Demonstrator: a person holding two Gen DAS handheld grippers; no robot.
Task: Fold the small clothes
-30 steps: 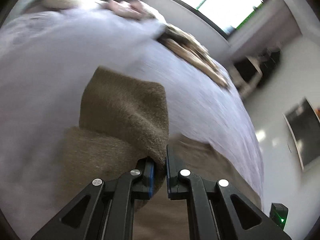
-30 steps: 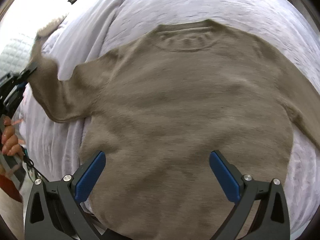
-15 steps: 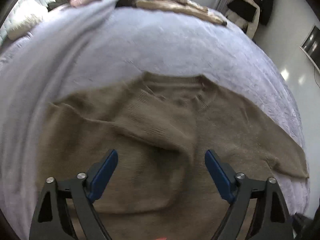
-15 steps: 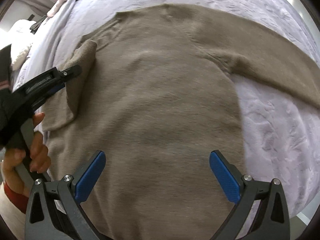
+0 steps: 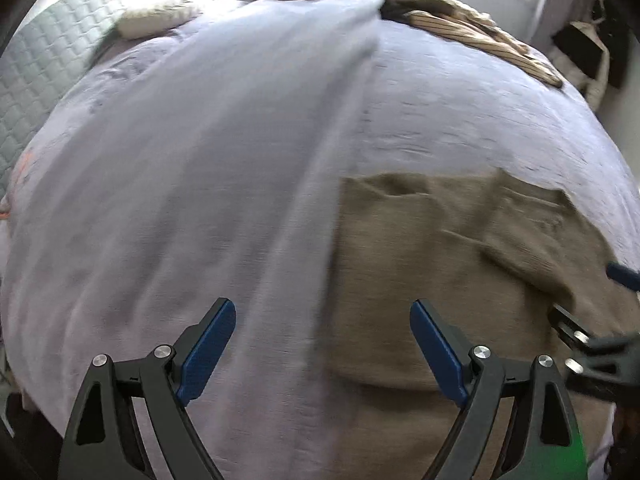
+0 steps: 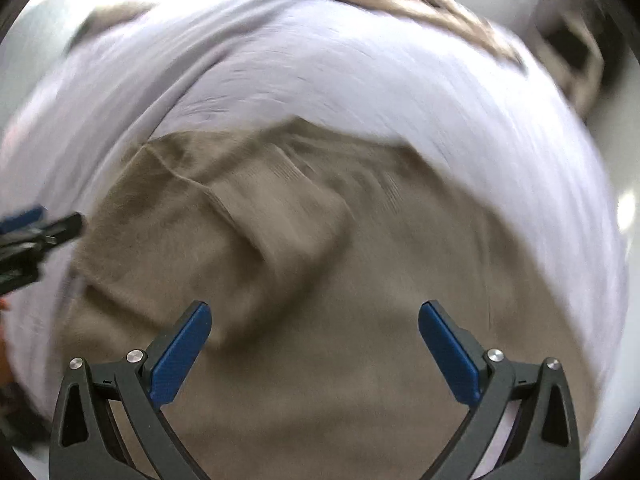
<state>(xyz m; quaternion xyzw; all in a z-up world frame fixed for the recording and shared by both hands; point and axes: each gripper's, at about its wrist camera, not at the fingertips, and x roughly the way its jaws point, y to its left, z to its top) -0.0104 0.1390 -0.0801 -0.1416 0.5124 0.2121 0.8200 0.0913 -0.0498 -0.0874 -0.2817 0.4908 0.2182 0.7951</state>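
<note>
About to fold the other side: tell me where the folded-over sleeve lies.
The sleeve lies slanted across the brown sweater's chest in the right wrist view, just below the collar, ahead of the open right gripper.

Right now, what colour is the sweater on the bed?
Plain taupe-brown knit; the sweater shows best in the left wrist view.

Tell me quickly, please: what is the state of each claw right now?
Left claw: open, holding nothing, above the lilac bedspread.
Right claw: open, holding nothing, above the brown knitted sweater.
</note>
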